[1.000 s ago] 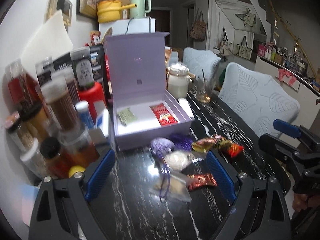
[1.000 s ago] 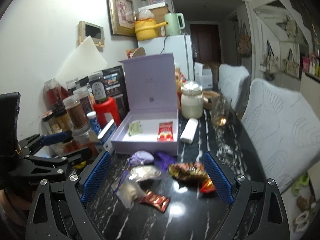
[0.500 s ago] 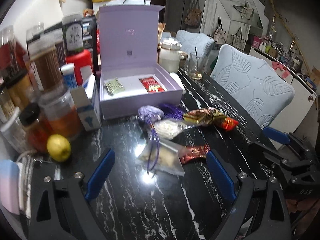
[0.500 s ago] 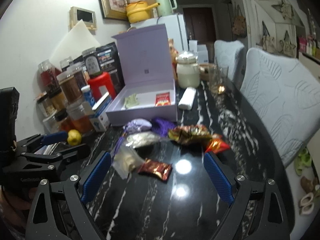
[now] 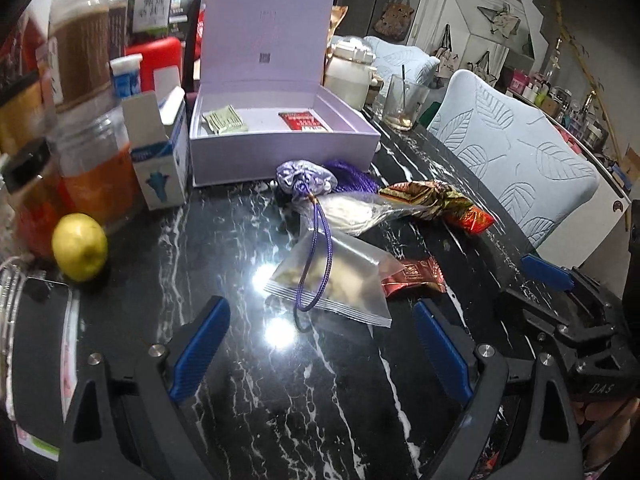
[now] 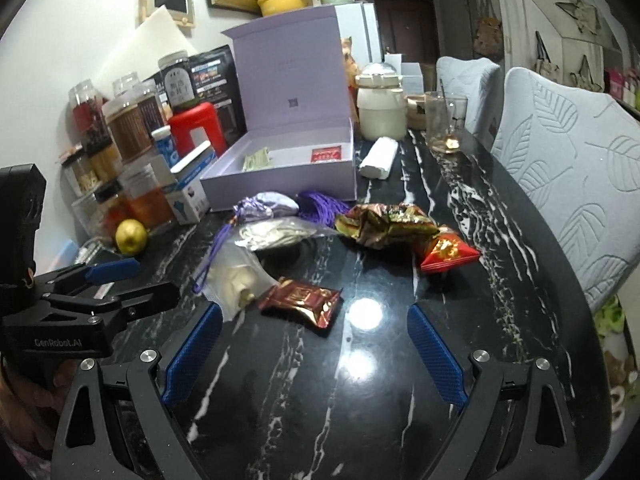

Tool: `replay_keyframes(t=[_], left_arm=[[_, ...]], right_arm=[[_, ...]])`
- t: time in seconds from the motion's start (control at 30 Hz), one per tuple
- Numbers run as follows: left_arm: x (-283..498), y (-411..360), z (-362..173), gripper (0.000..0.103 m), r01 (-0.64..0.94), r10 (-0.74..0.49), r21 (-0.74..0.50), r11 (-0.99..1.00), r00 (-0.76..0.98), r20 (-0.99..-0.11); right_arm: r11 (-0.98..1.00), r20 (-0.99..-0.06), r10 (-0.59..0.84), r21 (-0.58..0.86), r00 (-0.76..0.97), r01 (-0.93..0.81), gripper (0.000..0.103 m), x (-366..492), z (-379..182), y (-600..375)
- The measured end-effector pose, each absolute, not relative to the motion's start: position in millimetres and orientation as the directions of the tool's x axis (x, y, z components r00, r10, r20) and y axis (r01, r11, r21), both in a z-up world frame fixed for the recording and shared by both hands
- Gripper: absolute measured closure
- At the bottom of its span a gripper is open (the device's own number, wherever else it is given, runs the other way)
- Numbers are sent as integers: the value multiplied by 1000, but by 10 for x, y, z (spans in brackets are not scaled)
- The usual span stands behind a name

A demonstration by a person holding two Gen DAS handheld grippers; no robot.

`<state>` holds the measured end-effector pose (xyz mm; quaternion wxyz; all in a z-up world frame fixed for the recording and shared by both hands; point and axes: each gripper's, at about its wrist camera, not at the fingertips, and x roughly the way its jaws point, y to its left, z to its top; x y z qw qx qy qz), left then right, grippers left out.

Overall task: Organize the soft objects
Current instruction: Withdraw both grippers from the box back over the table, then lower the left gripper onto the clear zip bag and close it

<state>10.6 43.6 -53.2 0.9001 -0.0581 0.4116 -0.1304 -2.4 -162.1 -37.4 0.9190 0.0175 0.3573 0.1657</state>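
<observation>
An open lilac box (image 5: 280,148) (image 6: 288,180) stands on the black marble table (image 5: 280,400) and holds a green sachet (image 5: 225,119) and a red packet (image 5: 305,122). In front of it lie a lilac drawstring pouch (image 5: 304,180) (image 6: 266,206), a frosted snack bag (image 5: 336,284) (image 6: 236,276), a clear bag (image 6: 276,234), a dark red wrapper (image 6: 302,300) (image 5: 416,276), a crumpled gold wrapper (image 6: 384,220) and a red packet (image 6: 448,252). My left gripper (image 5: 320,344) is open and empty, just short of the frosted bag. My right gripper (image 6: 314,352) is open and empty, near the dark red wrapper.
Jars (image 5: 84,64), a blue-white carton (image 5: 160,160) and a lemon (image 5: 80,246) crowd the table's left side. A white jar (image 6: 380,112), a glass (image 6: 446,124) and a white roll (image 6: 378,158) stand behind the box. Pale chairs (image 6: 560,168) line the right edge.
Both grippers have pulled back from the box and tilted down toward the table. The loose packets now lie nearer the fingers. Nothing was picked up.
</observation>
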Motion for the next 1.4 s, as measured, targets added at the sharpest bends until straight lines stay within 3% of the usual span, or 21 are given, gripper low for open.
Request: replay_keyframes(t=[0.57, 0.8, 0.97, 1.1, 1.4], left_arm=[[721, 256, -765, 9, 304, -405, -279, 911, 528, -746], [791, 185, -888, 9, 308, -418, -299, 903, 482, -770], [757, 142, -901, 10, 303, -373, -246, 921, 504, -779], [724, 194, -882, 28, 263, -358, -254, 931, 520, -776], [397, 324, -838, 30, 237, -378, -296, 925, 500, -779]], right_arm=[[941, -719, 331, 204, 611, -269, 8, 368, -645, -1675], [949, -729, 307, 186, 612, -254, 8, 439, -670, -1721], [949, -728, 310, 202, 611, -241, 8, 467, -680, -1768], [947, -729, 319, 219, 606, -234, 8, 447, -682, -1783], [947, -728, 318, 223, 607, -229, 8, 365, -673, -1766]])
